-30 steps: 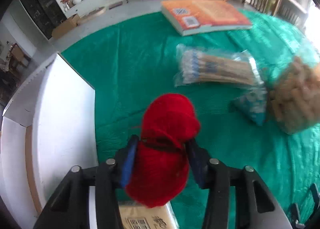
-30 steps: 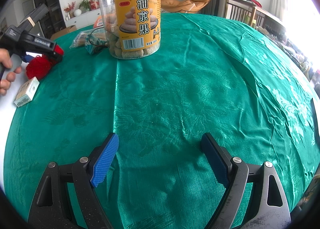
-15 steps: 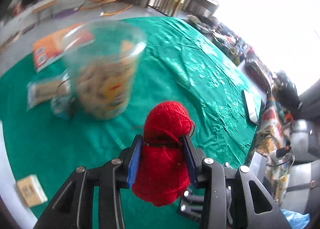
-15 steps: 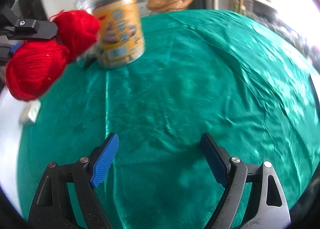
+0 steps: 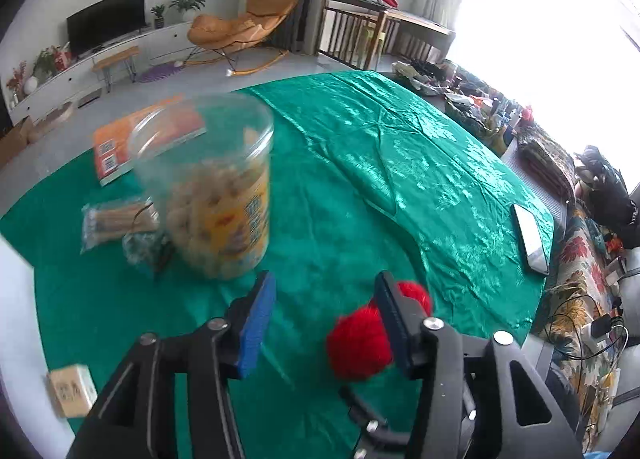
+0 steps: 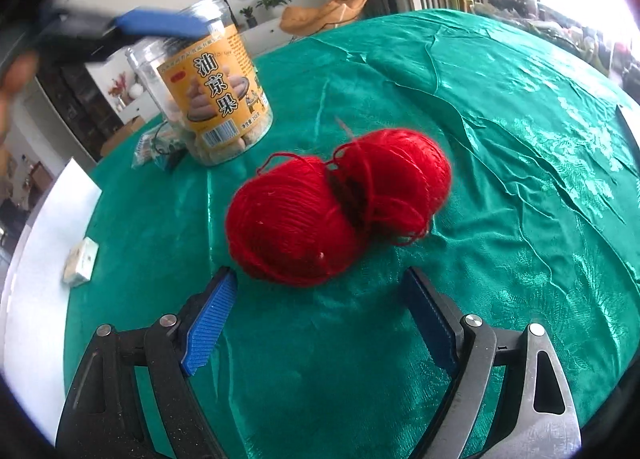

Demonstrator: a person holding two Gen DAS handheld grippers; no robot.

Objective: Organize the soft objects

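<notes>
A red skein of yarn (image 6: 336, 211), two lobes tied at the waist, lies on the green tablecloth (image 6: 500, 131) just ahead of my right gripper (image 6: 320, 279), which stands open and apart from it. In the left wrist view the yarn (image 5: 360, 343) sits below and partly behind the right finger of my left gripper (image 5: 324, 287). That gripper's jaws are opening and nothing is between the pads. Its blurred blue pad (image 6: 160, 25) shows high at the upper left of the right wrist view.
A clear snack jar with a yellow label (image 6: 212, 87) stands behind the yarn, small packets (image 5: 116, 219) beside it. An orange book (image 5: 140, 139) lies farther back. A small box (image 6: 82, 263) sits near the left edge. A phone (image 5: 530, 235) lies at the far right.
The left gripper carried the yarn from the white area across to the middle of the cloth, then let go. The yarn now rests in front of the right gripper, which barely moved.
</notes>
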